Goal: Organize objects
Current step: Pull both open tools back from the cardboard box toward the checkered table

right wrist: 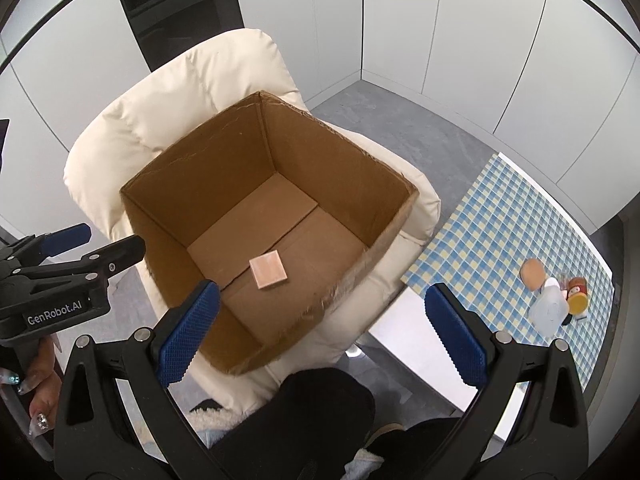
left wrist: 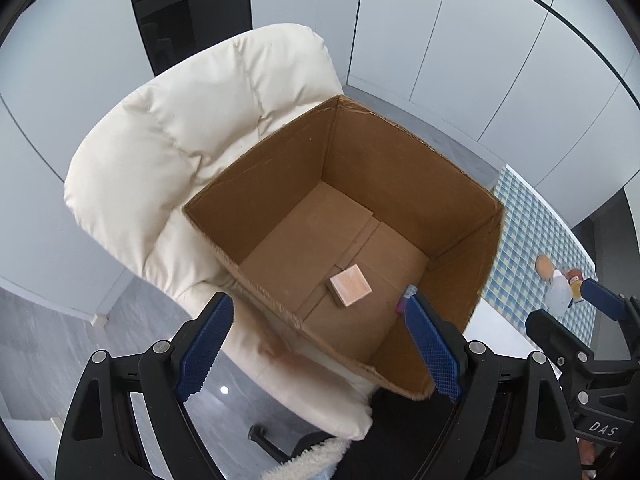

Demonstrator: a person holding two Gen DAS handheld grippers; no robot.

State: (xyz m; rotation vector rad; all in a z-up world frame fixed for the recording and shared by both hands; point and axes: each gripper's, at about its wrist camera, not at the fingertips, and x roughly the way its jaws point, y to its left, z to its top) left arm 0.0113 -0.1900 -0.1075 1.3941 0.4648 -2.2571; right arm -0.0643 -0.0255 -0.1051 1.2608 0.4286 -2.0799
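We hold the left tool (left wrist: 320,332) above the near rim of the cardboard box (left wrist: 400,168), its blue pads spread wide with nothing between them. One pad hangs outside the box over the chair cushion, the other over the box's near right corner. The right tool (right wrist: 322,332) is likewise spread and empty, one pad over the box's near wall, the other over the near edge of the worktop (right wrist: 496,216).

The box sits open on the seat of a cream padded chair (left wrist: 180,140). Inside it, a small pink square block (left wrist: 351,290) lies flat on the floor of the box, near the middle and somewhat toward the near wall. In the left wrist view a small coloured thing peeks out behind the pad at the near right corner of the box; we cannot tell what it is.

On the blue checked cloth of the worktop, toward its right edge, a cluster lies close together: a tan rounded object (right wrist: 533,273), a clear plastic container (right wrist: 550,310) and a small jar with a yellow lid (right wrist: 578,296).
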